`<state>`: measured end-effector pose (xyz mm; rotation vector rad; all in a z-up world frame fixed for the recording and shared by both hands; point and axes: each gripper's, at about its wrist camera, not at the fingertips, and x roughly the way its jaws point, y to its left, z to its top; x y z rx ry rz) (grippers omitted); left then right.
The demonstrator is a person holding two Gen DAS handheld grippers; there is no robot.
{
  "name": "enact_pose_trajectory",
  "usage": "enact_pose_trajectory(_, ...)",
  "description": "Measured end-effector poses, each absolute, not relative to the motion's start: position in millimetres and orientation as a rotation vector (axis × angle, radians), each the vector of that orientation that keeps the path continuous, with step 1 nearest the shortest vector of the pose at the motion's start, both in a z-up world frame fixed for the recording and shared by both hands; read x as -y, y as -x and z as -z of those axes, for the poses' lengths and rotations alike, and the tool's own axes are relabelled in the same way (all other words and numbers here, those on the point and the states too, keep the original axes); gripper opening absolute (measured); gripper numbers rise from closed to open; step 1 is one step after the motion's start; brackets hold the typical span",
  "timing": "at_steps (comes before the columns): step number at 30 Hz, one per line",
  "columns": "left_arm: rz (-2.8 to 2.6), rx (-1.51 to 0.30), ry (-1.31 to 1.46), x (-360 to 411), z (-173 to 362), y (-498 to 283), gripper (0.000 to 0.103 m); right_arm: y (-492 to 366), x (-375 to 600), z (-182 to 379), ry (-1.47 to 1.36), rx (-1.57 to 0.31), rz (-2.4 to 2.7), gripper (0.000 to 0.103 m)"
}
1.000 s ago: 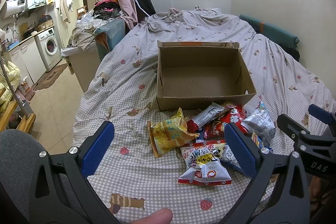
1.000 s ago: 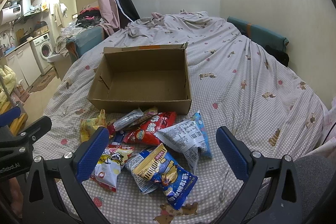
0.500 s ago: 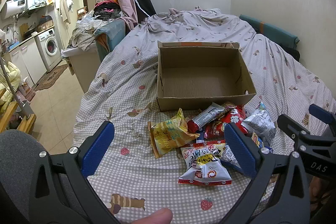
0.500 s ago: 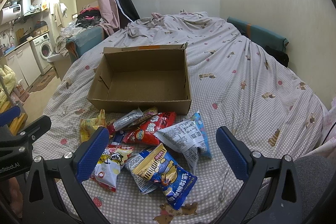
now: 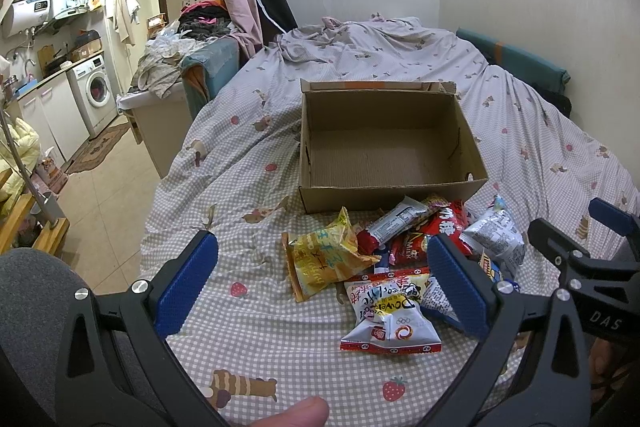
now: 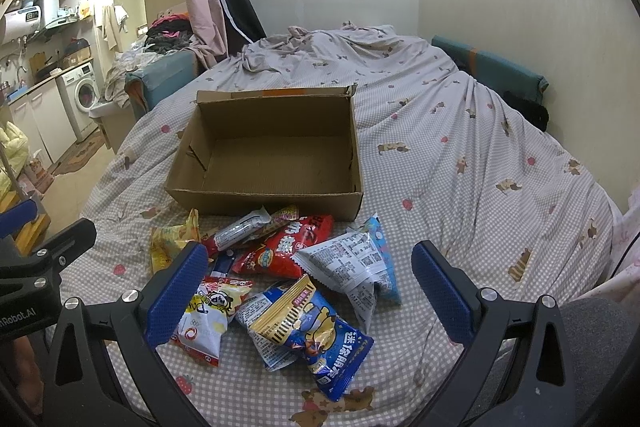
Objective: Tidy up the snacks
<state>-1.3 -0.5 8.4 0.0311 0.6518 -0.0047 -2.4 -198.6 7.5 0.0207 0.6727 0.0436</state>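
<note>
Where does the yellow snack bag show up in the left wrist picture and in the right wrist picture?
Left wrist: yellow snack bag lies just below centre, leftmost of the pile, fully visible.
Right wrist: the bag sits lower left, partly hidden behind the right gripper left finger.
Shared landmark: the cardboard box, directly behind the pile in both.

"DAS" printed in white on right gripper (image 5: 608, 255) body. "Robot.AI" on left gripper (image 6: 32, 263) body. "MILK" on red snack wrapper (image 5: 410, 245). Upside-down "Dover Life" on white snack bag (image 5: 390, 311).
</note>
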Motion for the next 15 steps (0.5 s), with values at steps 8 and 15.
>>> enact_pose_trajectory(8, 0.003, -0.652, -0.032, 0.6, -8.4, 1.5, 0.103, 2.6, 199.1, -8.7, -0.021, -0.670, -0.042, 0.103)
enact_pose_trajectory(15, 0.004, -0.650, -0.033, 0.2, -9.5, 1.3, 0.103, 2.8, 199.1, -8.6, -0.020, -0.670, -0.042, 0.103)
